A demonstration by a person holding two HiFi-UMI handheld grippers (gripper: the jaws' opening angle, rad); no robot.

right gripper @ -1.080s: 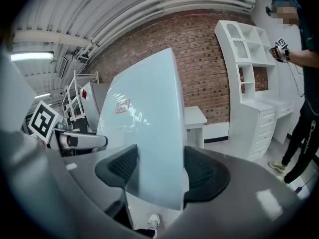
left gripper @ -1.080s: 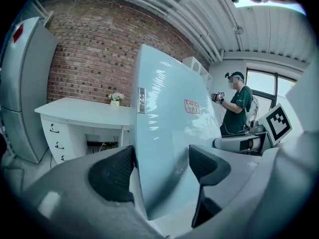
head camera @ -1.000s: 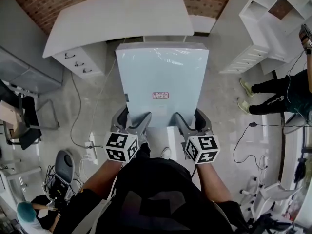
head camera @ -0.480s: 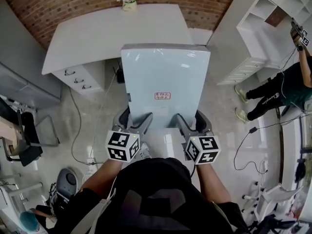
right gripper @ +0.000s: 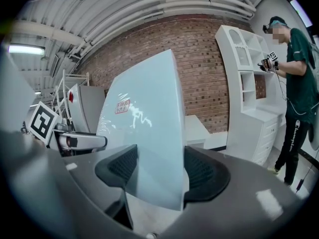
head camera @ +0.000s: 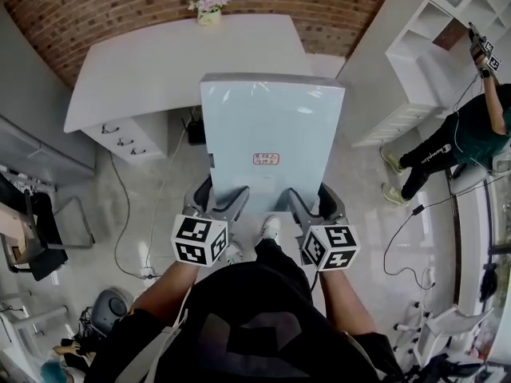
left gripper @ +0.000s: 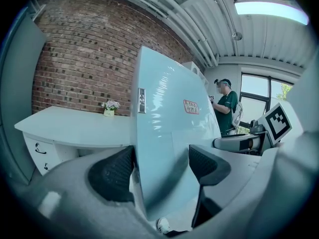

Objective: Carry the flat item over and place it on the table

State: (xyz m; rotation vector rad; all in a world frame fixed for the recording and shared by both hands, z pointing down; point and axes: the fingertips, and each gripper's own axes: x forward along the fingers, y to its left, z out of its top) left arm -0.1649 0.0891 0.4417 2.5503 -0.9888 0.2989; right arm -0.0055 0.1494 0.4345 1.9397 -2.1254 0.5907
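The big pale blue flat board (head camera: 271, 126) is up in the air, just in front of the white table (head camera: 160, 62). It is not on the table yet. The left gripper (head camera: 217, 200) is clamped on the board's near edge, and its dark pads (left gripper: 112, 173) press on both sides. The right gripper (head camera: 315, 199) squeezes the same edge a bit farther from the table's drawers. A moment ago only a bit of the flower pot (head camera: 209, 6) at the back of the table could be seen. Now the whole pot shows, and more of the brick wall behind the table too. The board's far edge now looks like it reaches the table's front edge. I think the person is walking up to the table, so the carrying is nearly done. Next, the board has to go out over the table top and come down flat.
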